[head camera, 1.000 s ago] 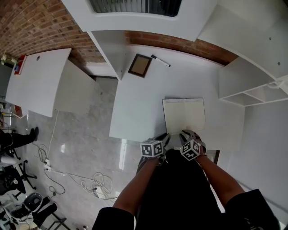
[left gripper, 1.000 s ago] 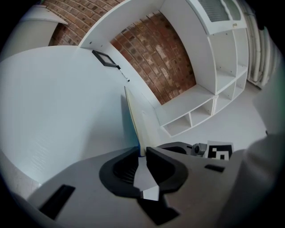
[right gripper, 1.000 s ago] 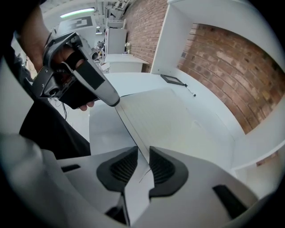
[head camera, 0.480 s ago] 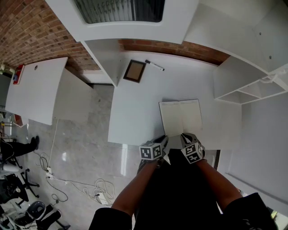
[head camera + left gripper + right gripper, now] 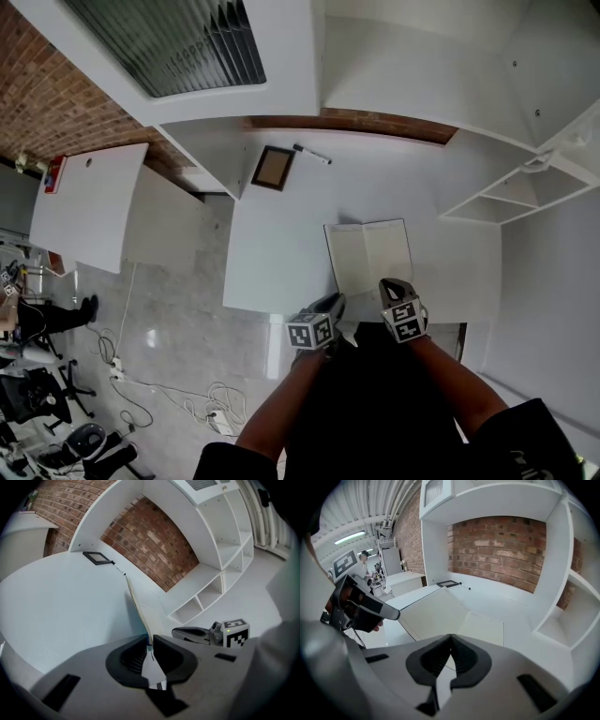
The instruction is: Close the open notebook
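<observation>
L claw = my left claw (image 5: 150,641), and it's pinching the near edge of the notebook's (image 5: 368,255) left half. The pads are pressing on it from both sides. In the left gripper view that half is standing up off the desk (image 5: 281,244), seen edge-on and running away from me twd the back wall.

R claw = my right claw (image 5: 450,637), and its jaws are pressed together w/ tips meeting. I'm seeing nothing btwn them. In the head view it's hanging over the near edge of the right page, which is lying flat.

The notebook is sitting open at the front of the desk, right of centre, just ahead of both claws. The spine is pointing away from me. The pages are looking cream & plain, and any ruling or writing is too small to read.

Labels: each claw's cube is showing b/w square markers, left cube (image 5: 311,332) & right cube (image 5: 406,321). They're patterns only, no letters.

Further back, a small brown picture frame (image 5: 273,168) & a marker pen (image 5: 310,154) are lying near the brick wall (image 5: 375,122), well apart from the notebook. Print on the pen is too small to read. White shelves (image 5: 497,202) are standing to the right. A red item (image 5: 54,173) is sitting on the side table at far left, its print unreadable.
</observation>
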`<state>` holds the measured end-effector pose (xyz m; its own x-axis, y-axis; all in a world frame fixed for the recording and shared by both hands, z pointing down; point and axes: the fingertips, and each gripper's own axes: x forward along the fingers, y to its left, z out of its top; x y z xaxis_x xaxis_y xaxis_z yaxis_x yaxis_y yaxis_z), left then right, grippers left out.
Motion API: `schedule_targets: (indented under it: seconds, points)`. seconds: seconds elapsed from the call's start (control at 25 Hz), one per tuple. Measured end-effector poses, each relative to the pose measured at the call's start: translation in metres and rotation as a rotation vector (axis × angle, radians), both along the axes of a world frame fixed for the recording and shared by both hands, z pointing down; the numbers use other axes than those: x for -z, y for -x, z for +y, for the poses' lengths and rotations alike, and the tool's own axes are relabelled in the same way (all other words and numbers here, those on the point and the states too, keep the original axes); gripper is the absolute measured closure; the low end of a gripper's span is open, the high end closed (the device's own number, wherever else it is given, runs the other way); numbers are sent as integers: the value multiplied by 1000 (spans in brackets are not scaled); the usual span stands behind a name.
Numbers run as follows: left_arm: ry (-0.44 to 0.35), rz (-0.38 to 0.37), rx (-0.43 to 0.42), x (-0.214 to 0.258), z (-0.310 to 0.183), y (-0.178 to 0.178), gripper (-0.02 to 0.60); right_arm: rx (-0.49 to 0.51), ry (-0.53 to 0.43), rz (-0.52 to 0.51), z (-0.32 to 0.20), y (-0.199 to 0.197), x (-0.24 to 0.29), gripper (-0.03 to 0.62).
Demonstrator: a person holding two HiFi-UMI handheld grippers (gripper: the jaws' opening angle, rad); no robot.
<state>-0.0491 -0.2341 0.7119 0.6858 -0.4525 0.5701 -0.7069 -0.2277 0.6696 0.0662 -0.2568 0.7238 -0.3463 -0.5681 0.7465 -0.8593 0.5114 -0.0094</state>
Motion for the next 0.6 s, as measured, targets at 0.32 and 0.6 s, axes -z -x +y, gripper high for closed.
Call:
schedule_targets:
  seconds: [0.32, 0.6]
  points:
    - [-55, -37, 55, 16, -1, -25, 542, 28, -59, -41, -15, -28, 15, 594]
    - [-95, -60, 81, 31, -3, -57, 548, 43, -101, -55, -31, -61, 19, 594]
